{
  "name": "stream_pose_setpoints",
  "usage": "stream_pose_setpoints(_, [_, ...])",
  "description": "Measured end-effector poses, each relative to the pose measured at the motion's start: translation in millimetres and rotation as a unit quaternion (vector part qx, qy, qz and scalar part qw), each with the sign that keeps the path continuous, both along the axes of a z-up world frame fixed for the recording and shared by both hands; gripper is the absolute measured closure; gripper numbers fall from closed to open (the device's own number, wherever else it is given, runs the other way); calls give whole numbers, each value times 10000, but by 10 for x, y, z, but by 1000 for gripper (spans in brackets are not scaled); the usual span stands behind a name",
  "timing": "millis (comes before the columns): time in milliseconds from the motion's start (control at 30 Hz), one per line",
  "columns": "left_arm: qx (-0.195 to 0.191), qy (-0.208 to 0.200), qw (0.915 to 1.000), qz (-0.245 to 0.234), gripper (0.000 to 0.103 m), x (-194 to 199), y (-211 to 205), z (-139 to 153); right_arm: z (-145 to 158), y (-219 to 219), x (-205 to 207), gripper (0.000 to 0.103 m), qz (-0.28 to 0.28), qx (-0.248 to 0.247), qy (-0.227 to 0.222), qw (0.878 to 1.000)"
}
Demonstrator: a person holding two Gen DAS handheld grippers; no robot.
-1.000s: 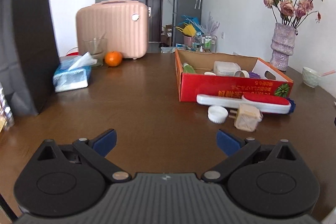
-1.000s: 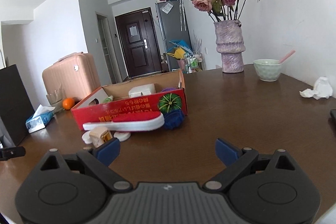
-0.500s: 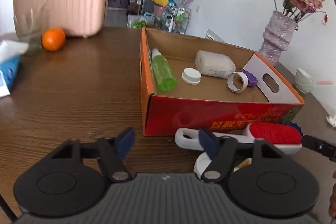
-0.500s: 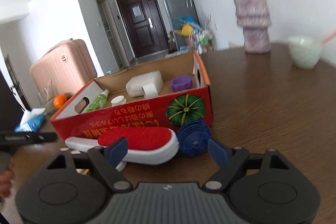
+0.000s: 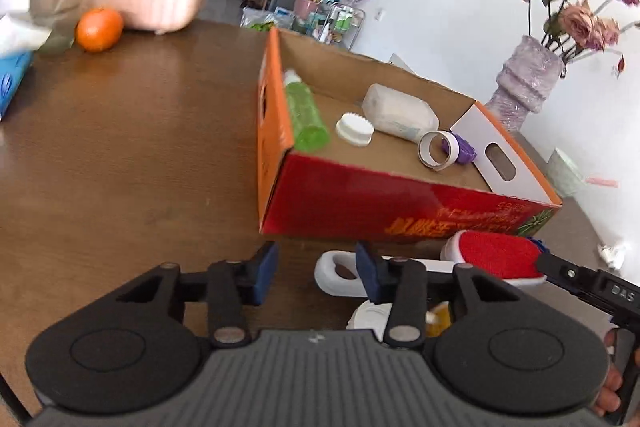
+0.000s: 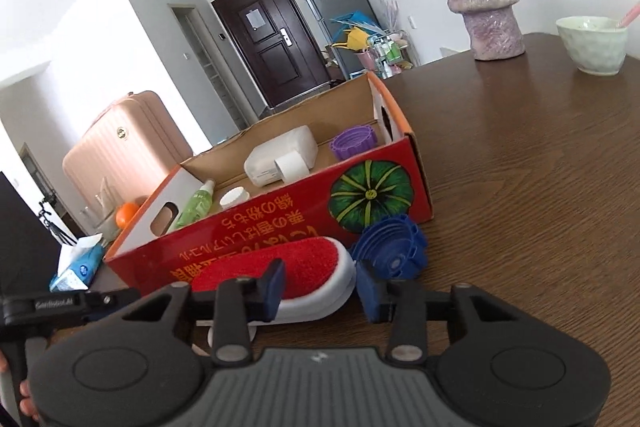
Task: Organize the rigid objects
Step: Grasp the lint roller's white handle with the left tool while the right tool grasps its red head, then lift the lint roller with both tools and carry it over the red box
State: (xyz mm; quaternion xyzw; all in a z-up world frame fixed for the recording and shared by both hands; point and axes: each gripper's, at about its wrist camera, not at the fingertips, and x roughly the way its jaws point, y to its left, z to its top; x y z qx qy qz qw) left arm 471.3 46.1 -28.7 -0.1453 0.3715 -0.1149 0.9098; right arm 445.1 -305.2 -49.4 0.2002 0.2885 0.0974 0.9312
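A: Red-topped, white-bodied brush [image 6: 276,279] flat on wood-grain tabletop [image 6: 540,187], just beside cardboard box [image 6: 280,223]; ribbed blue cap [image 6: 390,245] alongside.

B: Left gripper [image 5: 316,271], right gripper [image 6: 320,287]: both narrowed, just been closing, gripping nothing.

One red cardboard box [image 5: 400,211], one green plastic bottle [image 5: 306,117], two white ridged caps [image 5: 354,129] [image 5: 370,315], one purple cap [image 6: 354,143], one red-padded white brush [image 6: 296,269], one blue ridged lid [image 6: 394,243], one orange [image 5: 99,29].

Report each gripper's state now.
Left gripper: open, jaws just closing; white plastic brush handle between them, ungripped.
Right gripper: open, jaws just closing; red-padded brush head between them, ungripped.
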Motion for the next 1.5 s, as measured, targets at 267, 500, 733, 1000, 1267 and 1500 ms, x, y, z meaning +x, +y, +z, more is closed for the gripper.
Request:
stream_pose_setpoints(267, [-296,37,9995,-95,57,-60,-2,-61,-1,-121,258,57,124,369,227,9990])
stream_pose_setpoints(500, [-521,72,9986,-79,57,-110,53,-105,-117,-231,388,56,249,917,362,9948])
stream_pose_setpoints(733, [-744,32,9972,-87,66,-104,90,-152,-140,-190,453,61,314,1046,424,9931])
stream_pose_setpoints(1000, [-435,-692,9967,21,68,-419,15,154,-20,-184,289,63,336,1274,226,9910])
stream_pose_setpoints(1267, [-604,-954,9936,-6,68,-1293,-45,515,502,-224,-509,63,534,1018,-376,9927])
stream_pose_setpoints(1500, [-524,-1005,9936,-1,68,-2070,-128,662,604,-340,-1338,63,622,1114,-453,9908])
